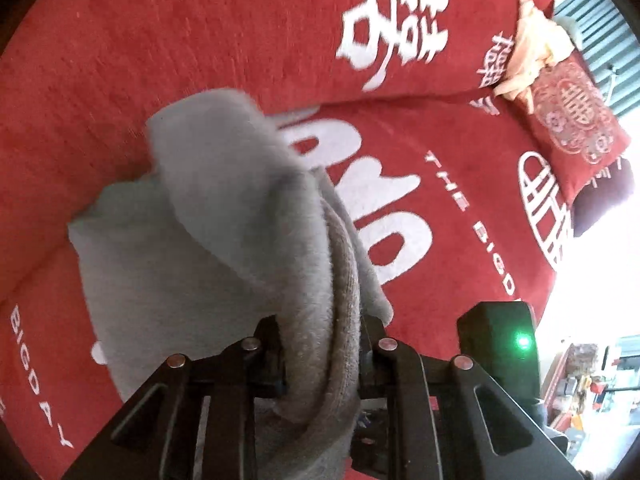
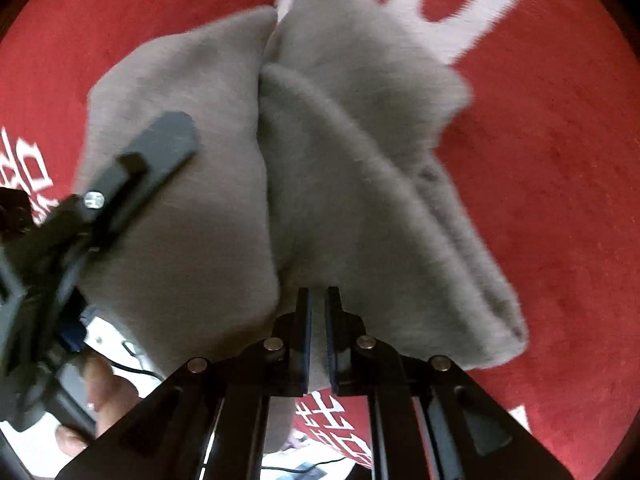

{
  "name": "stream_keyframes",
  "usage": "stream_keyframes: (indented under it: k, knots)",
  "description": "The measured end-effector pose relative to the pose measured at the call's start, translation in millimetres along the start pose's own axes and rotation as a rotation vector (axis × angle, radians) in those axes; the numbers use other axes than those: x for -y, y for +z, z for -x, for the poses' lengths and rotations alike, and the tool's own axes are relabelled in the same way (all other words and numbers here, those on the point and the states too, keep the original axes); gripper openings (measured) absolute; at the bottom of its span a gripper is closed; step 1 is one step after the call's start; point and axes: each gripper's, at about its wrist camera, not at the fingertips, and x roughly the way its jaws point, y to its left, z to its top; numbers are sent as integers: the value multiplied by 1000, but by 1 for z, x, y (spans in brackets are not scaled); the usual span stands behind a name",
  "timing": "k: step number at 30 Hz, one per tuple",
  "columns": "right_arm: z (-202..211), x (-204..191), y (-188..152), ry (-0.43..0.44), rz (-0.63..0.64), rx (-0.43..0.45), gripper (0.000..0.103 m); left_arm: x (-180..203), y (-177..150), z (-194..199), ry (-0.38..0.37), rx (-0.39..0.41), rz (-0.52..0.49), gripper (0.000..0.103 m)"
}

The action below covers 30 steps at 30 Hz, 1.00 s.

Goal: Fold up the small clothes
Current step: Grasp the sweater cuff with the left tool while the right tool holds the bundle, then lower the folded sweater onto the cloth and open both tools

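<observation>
The left claw point(image 1: 322, 354) is clamped on a thick bunched edge of the soft grey fleece garment point(image 1: 224, 216), its jaws held fairly wide apart by the roll of fabric between them. The right claw point(image 2: 318, 334) pinches a thinner edge of the same grey fleece garment point(image 2: 320, 168), its jaws nearly together with only a narrow strip of cloth in the gap. In the right wrist view the left claw point(image 2: 160, 148) reaches in from the side, one finger lying against the cloth.

From both grips the garment hangs forward in loose folds, partly doubled over itself, above the red bedspread with white lettering point(image 1: 140, 60); whether its far end touches the bed cannot be told. Further off lie a red embroidered cushion point(image 1: 576, 116) and a pale peach cloth point(image 1: 532, 44).

The risk, as I judge it, lies in the uneven grips: the right holds little fabric and could slip if the claws pull apart, while the left's thick bunch may carry extra layers along and leave a lumpy, crooked fold.
</observation>
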Motion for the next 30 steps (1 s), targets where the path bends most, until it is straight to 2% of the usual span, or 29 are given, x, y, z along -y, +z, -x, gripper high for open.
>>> stream_keyframes:
  k: [1,3,4,6,7,8,9,10,13,16,17,19,22,23,24,25,26,27,28,30]
  knots:
    - [3,3,1,11,-4,5,9,4,-1,1,10,2,-8,24]
    - [8,5,6,29,-7,21,10,9,-7,8,-1,16,-36,37]
    - [11,6,9,33,-11,29,10,14,-9,17,-19,38,-54,40]
    - [18,9,16,31,-28,49,10,22,-10,35,-25,90,-75,62]
    - [22,11,19,53,-45,59,10,22,-10,44,-21,124,-76,65]
    - [27,15,23,76,-70,72,14,19,-11,55,-14,155,-71,66]
    - [31,17,26,101,-94,86,23,12,-12,65,-5,174,-56,66]
    - [37,22,31,136,-121,102,28,4,-14,72,9,184,-34,66]
    - [48,33,41,246,-195,131,44,-31,-21,80,95,196,56,66]
    - [59,48,48,370,-270,153,58,-72,-33,71,172,148,170,66]
    - [62,52,61,422,-291,154,66,-88,-38,67,185,128,217,66]
    - [51,46,62,438,-288,146,68,-107,-48,57,220,99,272,66]
    - [57,28,75,322,-195,96,70,-124,-61,42,275,56,311,66]
    - [56,19,78,242,-140,68,65,-127,-64,39,277,45,318,66]
    - [42,6,79,167,-96,53,42,-128,-67,34,277,35,321,66]
    - [34,-18,83,72,-47,36,24,-128,-69,31,283,30,321,66]
    - [28,-32,86,-28,13,21,15,-128,-70,30,293,29,318,66]
    - [27,-46,87,-90,81,24,15,-125,-70,27,297,34,314,66]
    - [28,-56,87,-107,136,32,15,-123,-70,26,301,44,310,66]
    - [35,-81,85,-90,258,63,14,-119,-68,25,306,59,295,66]
